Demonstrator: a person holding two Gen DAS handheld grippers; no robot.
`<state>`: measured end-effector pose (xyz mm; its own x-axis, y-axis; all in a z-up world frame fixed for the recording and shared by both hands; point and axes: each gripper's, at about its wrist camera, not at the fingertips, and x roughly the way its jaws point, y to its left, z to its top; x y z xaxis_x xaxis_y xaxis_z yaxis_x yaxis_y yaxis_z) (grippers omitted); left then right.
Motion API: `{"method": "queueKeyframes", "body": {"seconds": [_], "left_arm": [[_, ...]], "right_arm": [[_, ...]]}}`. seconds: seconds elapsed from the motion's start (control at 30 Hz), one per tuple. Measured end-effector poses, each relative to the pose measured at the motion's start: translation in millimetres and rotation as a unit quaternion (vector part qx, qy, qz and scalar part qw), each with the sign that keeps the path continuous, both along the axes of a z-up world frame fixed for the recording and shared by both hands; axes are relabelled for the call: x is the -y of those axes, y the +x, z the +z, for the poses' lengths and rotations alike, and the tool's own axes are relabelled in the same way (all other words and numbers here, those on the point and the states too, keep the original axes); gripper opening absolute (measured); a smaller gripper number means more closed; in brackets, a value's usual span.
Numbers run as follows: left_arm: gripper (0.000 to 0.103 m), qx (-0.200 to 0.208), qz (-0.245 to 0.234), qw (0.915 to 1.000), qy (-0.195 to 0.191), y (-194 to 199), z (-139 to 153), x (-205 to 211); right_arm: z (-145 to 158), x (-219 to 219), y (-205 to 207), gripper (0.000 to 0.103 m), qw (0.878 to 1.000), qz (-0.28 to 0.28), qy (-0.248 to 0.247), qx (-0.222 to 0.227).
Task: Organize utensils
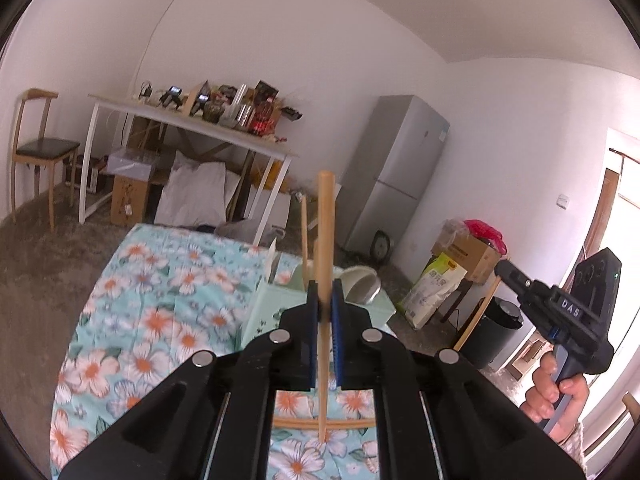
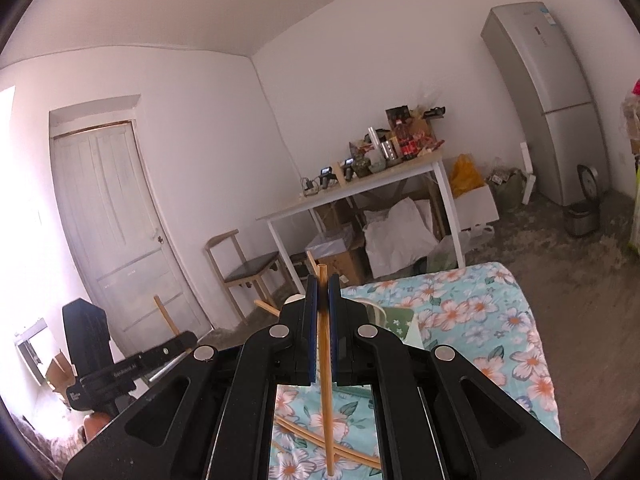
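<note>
My left gripper (image 1: 325, 286) is shut on a wooden chopstick (image 1: 325, 232) that stands nearly upright, thick end up, thin tip down near the floral tablecloth (image 1: 168, 304). My right gripper (image 2: 323, 280) is shut on another wooden chopstick (image 2: 325, 380), also nearly upright. More chopsticks lie flat on the cloth below the left gripper (image 1: 348, 424) and below the right gripper (image 2: 352, 452). A pale green utensil holder (image 1: 276, 304) stands just beyond the left gripper, with a chopstick (image 1: 305, 232) standing in it. The right gripper also shows in the left wrist view (image 1: 502, 270), and the left in the right wrist view (image 2: 180, 342).
A metal bowl (image 1: 362, 282) sits beside the holder. Beyond the table are a white desk (image 1: 192, 124) with clutter, a chair (image 1: 36, 148), a grey fridge (image 1: 396, 172), boxes and bags (image 1: 460, 264), and a black bin (image 1: 492, 332).
</note>
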<state>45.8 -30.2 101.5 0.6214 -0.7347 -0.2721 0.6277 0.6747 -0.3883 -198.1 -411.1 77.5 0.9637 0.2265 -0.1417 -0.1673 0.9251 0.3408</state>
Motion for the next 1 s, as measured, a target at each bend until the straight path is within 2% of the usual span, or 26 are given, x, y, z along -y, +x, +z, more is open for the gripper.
{"method": "queueKeyframes", "body": {"seconds": [0.27,0.67,1.0], "left_arm": [[0.005,0.032,-0.010,0.9991,-0.026,0.4,30.3,-0.2],[0.005,0.078,-0.026,0.9934,-0.080,12.4,79.0,9.6],[0.005,0.114,-0.007,0.9884,-0.100,34.6,97.8,40.9]], "right_arm": [[0.3,0.0,-4.9,0.003,1.000,0.000,0.001,0.002],[3.1,0.3,-5.8,0.003,1.000,0.003,0.005,0.004],[1.4,3.7,-2.5,0.003,1.000,0.006,0.006,0.003]]}}
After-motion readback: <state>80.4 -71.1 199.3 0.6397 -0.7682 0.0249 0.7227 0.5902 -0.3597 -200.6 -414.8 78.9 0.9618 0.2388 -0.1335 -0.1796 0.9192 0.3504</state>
